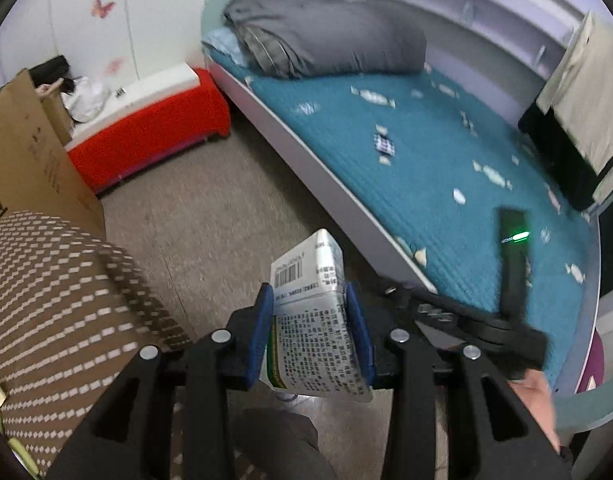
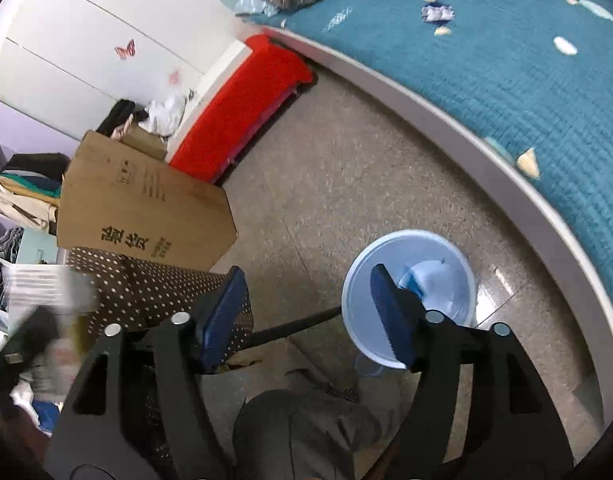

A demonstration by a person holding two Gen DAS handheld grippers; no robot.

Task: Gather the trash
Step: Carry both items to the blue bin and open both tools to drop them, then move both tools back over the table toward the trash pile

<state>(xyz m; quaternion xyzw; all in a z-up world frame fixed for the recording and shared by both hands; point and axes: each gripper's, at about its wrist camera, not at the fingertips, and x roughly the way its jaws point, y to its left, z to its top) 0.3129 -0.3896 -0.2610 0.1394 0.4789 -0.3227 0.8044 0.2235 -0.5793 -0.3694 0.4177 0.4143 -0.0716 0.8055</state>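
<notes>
Left gripper (image 1: 311, 308) clamps carton (image 1: 312, 304) between pads, top jutting past fingertips. Right gripper (image 2: 306, 312) spread, empty; bin (image 2: 410, 300) behind right finger.

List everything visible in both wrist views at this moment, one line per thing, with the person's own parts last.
white carton: one, white with barcode and print, clamped in the left claw
bin: one, light blue, on the floor beside the bed, pale trash inside
bed: one, teal patterned cover
small checked wrapper: one, dark and white, on the bed cover
pillow: one, grey, head of the bed
red bench: one, red with white top, against the wall
cardboard box: one, brown, left of the floor space
dotted cushion: one, brown with white marks, below the box
left claw: blue pads, shut on the carton
right claw: blue pads, open, empty, over the bin
</notes>
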